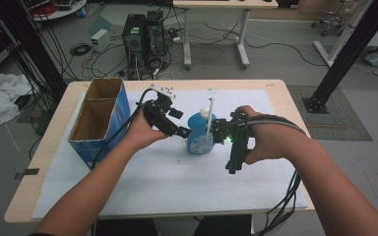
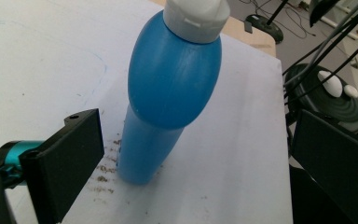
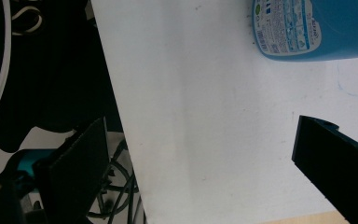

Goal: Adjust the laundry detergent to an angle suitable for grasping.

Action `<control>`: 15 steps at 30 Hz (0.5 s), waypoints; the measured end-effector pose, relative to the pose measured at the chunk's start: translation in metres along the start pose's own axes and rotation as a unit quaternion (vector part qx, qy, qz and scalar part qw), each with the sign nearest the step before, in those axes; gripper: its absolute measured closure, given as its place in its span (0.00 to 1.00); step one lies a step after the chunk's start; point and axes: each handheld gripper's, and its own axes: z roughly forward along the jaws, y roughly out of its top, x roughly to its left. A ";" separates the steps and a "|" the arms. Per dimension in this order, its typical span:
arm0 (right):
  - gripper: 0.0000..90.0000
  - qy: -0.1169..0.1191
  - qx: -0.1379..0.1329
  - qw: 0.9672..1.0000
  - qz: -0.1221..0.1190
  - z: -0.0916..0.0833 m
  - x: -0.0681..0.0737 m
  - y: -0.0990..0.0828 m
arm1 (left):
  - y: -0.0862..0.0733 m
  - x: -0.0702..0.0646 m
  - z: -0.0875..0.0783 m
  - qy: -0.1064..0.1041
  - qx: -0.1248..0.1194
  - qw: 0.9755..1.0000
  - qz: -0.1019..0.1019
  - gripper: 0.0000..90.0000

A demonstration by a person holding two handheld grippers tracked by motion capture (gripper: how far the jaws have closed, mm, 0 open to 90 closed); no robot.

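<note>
Hands [image 1: 142,130] flank the upright blue bottle [image 1: 200,133] on the bench [image 1: 275,93]; both grippers' fingers [image 2: 70,154] gape wide, holding nothing.

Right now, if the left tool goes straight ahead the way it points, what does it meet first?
Most likely the blue bottle: it stands upright on the white sheet straight ahead of the open left tool, between its jaws' lines. Exact depth is unclear.

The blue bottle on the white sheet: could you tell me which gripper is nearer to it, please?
Left. The left gripper has its open jaws on either side of the blue bottle, not yet touching it. The right gripper, also open, faces bare sheet, with the bottle off to one side.
</note>
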 end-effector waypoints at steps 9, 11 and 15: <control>0.04 0.000 0.003 1.000 0.007 0.001 0.000 -0.003 | 0.002 0.004 0.016 0.012 0.009 1.000 0.005 0.03; 0.04 0.001 0.003 1.000 0.007 0.001 0.000 -0.003 | 0.003 0.004 0.018 0.012 0.011 1.000 0.003 0.03; 0.04 0.001 0.002 1.000 0.006 0.002 -0.001 -0.003 | 0.007 0.003 0.024 0.013 0.018 1.000 0.010 0.03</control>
